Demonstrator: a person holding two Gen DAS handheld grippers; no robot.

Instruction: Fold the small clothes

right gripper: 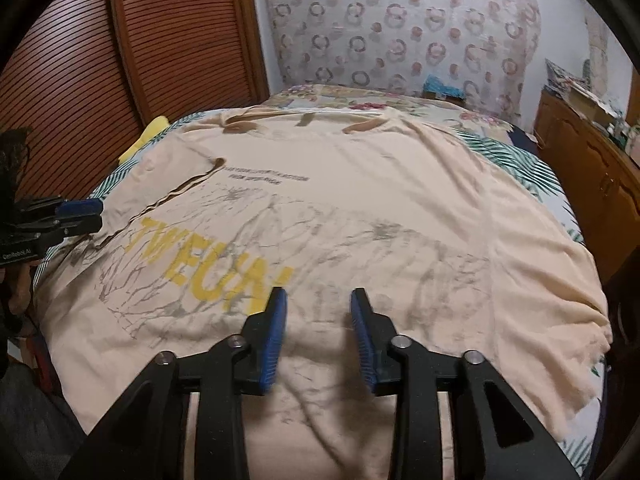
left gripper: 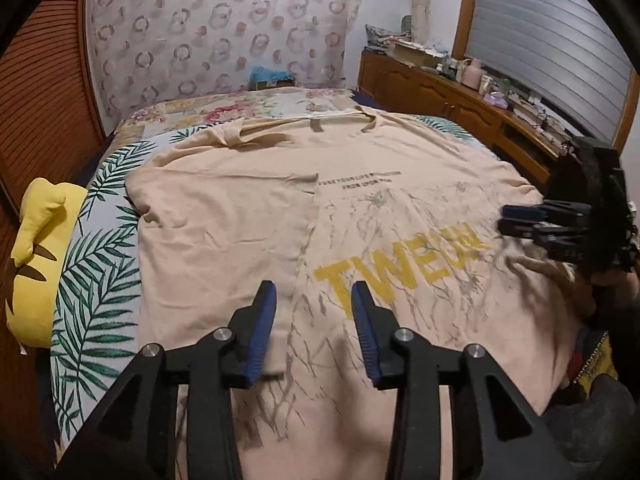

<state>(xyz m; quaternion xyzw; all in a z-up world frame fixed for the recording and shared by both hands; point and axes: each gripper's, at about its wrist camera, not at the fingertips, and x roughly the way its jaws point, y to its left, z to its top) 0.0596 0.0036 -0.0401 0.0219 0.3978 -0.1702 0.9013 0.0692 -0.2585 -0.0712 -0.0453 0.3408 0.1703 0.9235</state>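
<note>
A yellow plush cushion [left gripper: 34,256] lies at the left edge of the leaf-patterned bed [left gripper: 94,280]. My left claw [left gripper: 314,292] hangs part open and empty over the peach cotton T-shirt [left gripper: 224,220], its left side folded inward. My right claw [right gripper: 319,298] hovers likewise, gripping nothing.

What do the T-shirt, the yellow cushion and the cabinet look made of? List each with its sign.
T-shirt: soft matte knit, probably cotton; it lies limp with fine creases, and the yellow lettering looks like flat print.
Yellow cushion: plush fabric over soft stuffing, judging by its puffy rounded shape and dull surface.
Cabinet: wood or wood veneer with a slight sheen; brown panelled doors.
</note>
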